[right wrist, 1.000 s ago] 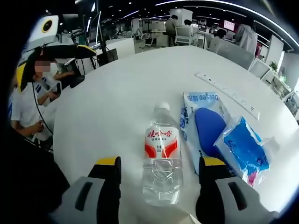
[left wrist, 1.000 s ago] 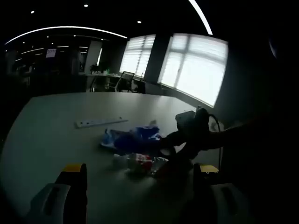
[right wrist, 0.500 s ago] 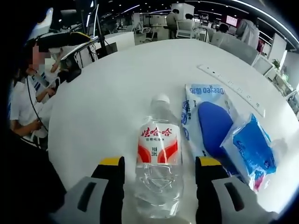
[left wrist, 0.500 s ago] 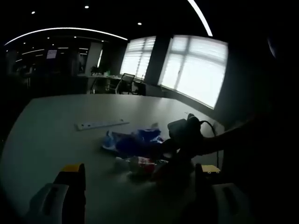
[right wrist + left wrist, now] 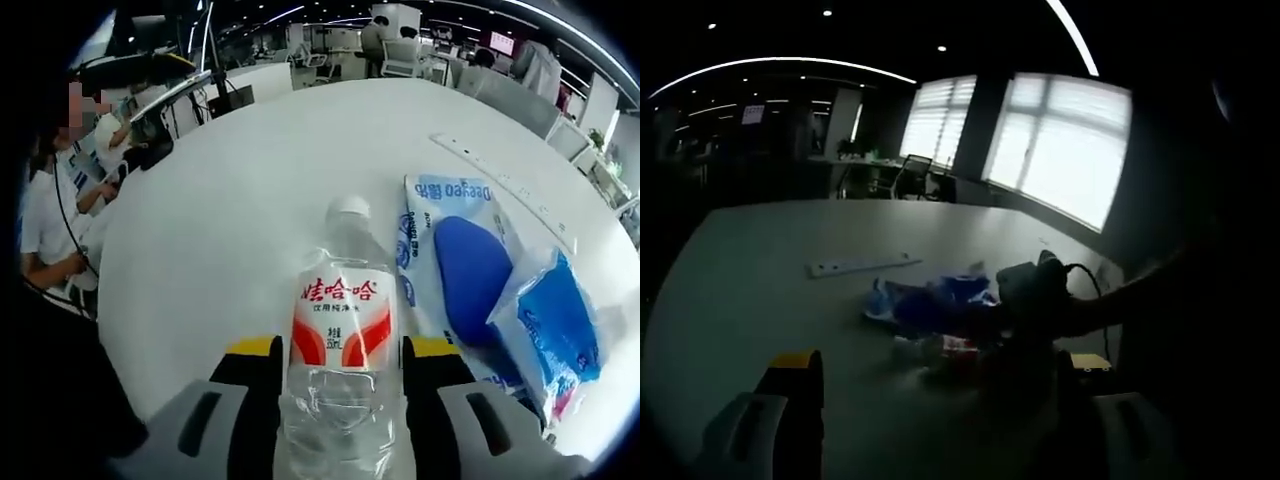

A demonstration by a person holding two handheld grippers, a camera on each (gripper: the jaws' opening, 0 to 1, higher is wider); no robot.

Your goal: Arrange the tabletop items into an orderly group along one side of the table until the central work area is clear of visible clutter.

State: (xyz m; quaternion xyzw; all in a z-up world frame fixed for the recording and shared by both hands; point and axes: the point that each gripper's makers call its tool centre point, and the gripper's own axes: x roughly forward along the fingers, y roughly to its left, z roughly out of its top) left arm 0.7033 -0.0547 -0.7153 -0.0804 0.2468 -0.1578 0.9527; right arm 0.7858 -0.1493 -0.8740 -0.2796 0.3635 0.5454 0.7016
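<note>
Gripping the bottle (image 5: pixel 341 370) between your right gripper (image 5: pixel 340 375)'s jaws, which press both of its sides.

The bottle lies on the white table (image 5: pixel 230 210), cap pointing away from you, red-and-white label up. Just right of that gripper lie a flat packet (image 5: pixel 455 270) with a blue shape inside and a blue bag (image 5: pixel 555 330) overlapping it; a white strip (image 5: pixel 500 185) sits beyond them. Your left gripper (image 5: pixel 940 385) hangs over the table with its jaws wide apart, holding nothing, the dim pile ahead of it.
</note>
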